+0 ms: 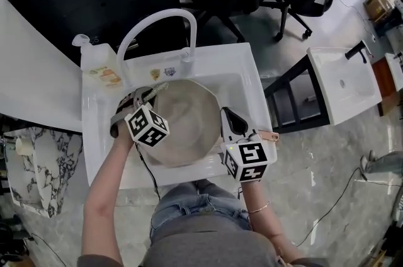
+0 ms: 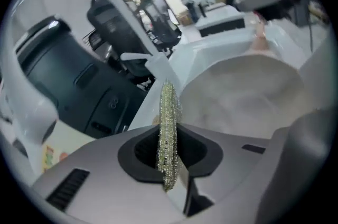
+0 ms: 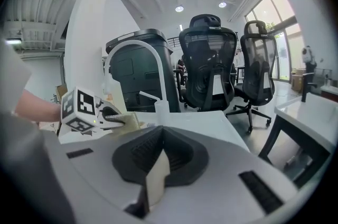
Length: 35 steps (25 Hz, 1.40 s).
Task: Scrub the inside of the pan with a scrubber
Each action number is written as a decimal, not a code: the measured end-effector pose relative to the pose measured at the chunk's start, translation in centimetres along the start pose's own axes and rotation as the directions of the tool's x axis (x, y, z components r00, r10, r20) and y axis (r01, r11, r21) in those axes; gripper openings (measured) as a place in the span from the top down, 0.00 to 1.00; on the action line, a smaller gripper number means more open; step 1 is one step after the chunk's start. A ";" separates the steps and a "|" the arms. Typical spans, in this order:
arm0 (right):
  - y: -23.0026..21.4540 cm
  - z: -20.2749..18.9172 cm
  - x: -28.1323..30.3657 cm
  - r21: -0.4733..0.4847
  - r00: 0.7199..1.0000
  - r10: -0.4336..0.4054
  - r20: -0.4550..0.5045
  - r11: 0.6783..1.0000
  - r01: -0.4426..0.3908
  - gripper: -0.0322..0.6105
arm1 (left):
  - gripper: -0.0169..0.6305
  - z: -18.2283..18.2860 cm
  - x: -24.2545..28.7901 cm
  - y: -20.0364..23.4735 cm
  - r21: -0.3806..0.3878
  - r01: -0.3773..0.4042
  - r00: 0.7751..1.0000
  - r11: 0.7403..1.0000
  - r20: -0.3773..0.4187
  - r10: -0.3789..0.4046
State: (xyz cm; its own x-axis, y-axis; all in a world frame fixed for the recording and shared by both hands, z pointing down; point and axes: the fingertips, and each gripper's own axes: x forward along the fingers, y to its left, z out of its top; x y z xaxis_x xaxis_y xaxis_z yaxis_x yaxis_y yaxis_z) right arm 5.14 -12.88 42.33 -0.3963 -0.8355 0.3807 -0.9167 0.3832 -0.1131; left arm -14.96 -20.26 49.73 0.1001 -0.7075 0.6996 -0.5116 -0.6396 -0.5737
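The person stands right up against a white sink (image 1: 242, 67), with both forearms reaching out over it. The near edge of the basin is partly hidden by the two marker cubes.

The right tongs (image 1: 230, 121) sit at the right rim of the pan (image 1: 189, 121). In the right gripper view their dark pads are closed on a thin beige edge, which looks like the pan's wall. A small copper-coloured piece juts out just beside them, and I cannot tell whether it is the pan's handle.

The pan lies in the basin with its pale inside facing up, and its near rim is covered by the cubes.

The left tongs (image 1: 148, 96) are at the pan's upper left rim, clamped on the scrubber (image 2: 168, 133). This is a flat pad of glittery wire held edge-on and standing up out of the pads. In the left gripper view the pan behind it is only a blurred cream bowl, so I cannot tell whether the scrubber touches it.

A curved white faucet (image 1: 157, 19) arches over the back of the basin. A soap bottle (image 1: 101, 67) stands at the back left corner, its label too small to read.

Beyond the sink are black office chairs (image 3: 208, 67) and a big dark bin (image 3: 138, 64). A second white sink unit (image 1: 343, 83) is off to the right.
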 end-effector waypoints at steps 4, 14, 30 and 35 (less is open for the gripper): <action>0.1 -0.3 -0.7 0.002 1.000 -0.013 0.000 1.000 0.013 0.93 | 0.87 0.0 1.4 -2.1 0.438 -0.021 0.999 0.899 -0.029 0.037; -0.5 -1.1 -2.1 0.025 0.999 -0.047 -0.004 0.999 0.047 0.93 | 0.88 -5.9 1.2 -8.0 0.757 0.339 0.927 0.558 -0.370 -0.061; -1.3 -1.1 -3.7 0.044 0.998 -0.058 0.013 0.997 0.057 0.93 | 0.88 -9.5 -6.0 -15.7 0.232 0.839 0.466 0.492 -0.774 -0.429; -1.9 -1.4 -4.4 0.054 0.997 -0.070 0.014 0.996 0.069 0.93 | 0.88 -8.0 -7.7 -18.4 0.107 0.892 0.366 0.440 -0.741 -0.563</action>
State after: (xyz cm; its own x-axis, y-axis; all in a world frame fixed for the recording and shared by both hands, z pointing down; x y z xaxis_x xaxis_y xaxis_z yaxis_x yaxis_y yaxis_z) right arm 8.68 -9.42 42.16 -0.3319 -0.8656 0.3750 -0.9433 0.3030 -0.1356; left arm -13.15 -0.66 58.31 -0.3080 0.3235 0.8947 -0.0443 -0.9443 0.3262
